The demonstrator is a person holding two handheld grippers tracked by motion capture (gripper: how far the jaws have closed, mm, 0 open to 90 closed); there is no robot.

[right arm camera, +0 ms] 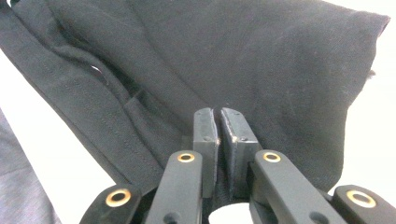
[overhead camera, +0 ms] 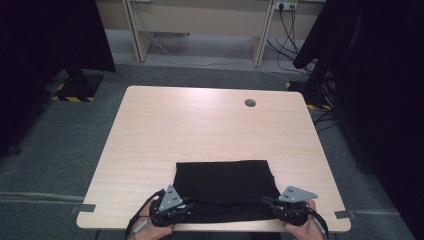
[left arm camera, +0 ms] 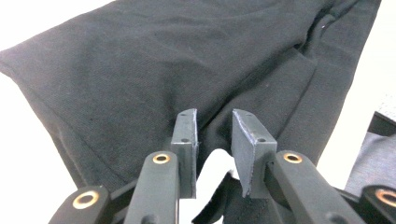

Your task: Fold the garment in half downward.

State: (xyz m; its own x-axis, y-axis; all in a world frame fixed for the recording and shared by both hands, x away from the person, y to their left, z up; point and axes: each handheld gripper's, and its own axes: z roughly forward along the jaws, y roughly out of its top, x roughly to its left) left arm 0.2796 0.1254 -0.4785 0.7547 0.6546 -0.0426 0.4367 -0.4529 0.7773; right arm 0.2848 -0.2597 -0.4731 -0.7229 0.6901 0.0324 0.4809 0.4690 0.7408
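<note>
the black cloth point(overhead camera: 225, 187) lies folded flat at the near edge of my desk point(overhead camera: 200, 125), around six o'clock. my left tongs point(left arm camera: 214, 126) sit at its seven o'clock corner, jaws parted, the fabric edge loose between them. my right tongs point(right arm camera: 219, 122) at the five o'clock corner are pinched shut on the cloth. a round hole point(overhead camera: 250, 103) sits at one o'clock.

hidden: black cloth point(overhead camera: 225, 187) near edge, behind hand-held grippers | cut off: forearms

Light wooden table point(overhead camera: 210, 125) on grey carpet point(overhead camera: 60, 145), black curtains point(overhead camera: 45, 35) either side, desk point(overhead camera: 200, 20) behind
</note>
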